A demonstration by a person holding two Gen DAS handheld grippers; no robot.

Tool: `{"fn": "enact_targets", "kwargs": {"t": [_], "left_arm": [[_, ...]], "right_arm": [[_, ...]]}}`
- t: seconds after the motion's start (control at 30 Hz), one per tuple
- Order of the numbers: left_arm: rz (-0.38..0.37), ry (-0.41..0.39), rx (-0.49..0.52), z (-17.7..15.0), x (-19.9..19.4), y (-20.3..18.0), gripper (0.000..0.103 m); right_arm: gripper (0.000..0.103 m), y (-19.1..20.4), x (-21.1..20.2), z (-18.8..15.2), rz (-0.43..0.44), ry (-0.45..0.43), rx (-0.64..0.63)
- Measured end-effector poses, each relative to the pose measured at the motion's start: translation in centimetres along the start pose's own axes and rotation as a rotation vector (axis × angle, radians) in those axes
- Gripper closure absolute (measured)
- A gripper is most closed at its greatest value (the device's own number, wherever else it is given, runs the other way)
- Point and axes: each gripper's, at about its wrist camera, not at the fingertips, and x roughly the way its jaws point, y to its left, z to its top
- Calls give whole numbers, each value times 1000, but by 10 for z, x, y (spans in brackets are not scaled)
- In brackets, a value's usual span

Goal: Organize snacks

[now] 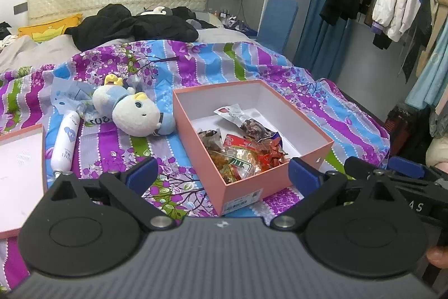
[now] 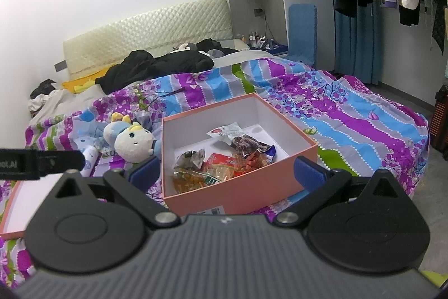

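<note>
Here we are holding both grippers back from the pink box [image 1: 280, 159], and neither is carrying anything. The left gripper [image 1: 224, 173] is standing with its jaws spread wide, nothing between the blue pads, and the right gripper [image 2: 228, 168] is doing the same.

The snack packets [image 1: 243, 150] are lying inside the box, heaped toward the corner nearest the jaws; in the left wrist view that corner is sitting just ahead of the right-hand pad, and in the right wrist view the box is filling the gap between both pads. The far half of the box is showing bare white floor. We are seeing no loose snack on the bedspread [image 1: 196, 69]. The box lid [image 1: 19, 173] is lying open-side up, out beyond the left-hand pad, with a white tube [image 1: 63, 142] and a plush toy [image 1: 134, 111] ahead of that pad.

We are judging that the filling is mostly done, so the step in hand is probably tidying the heap or fetching the lid. To do that well, we are keeping the jaws wide until a pad is on each side of the lid's rim, and pinching the thin wall rather than the flat panel, well apart from the toy and tube.
</note>
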Motion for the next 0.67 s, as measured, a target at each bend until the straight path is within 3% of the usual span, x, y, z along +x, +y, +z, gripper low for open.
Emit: {"fn": "enact_targets", "kwargs": {"t": [0.67], "left_arm": [[-2,-8,-19,-1,-3,-2,2]], "right_arm": [[0,1,0,-1,-6,-5,3]]}}
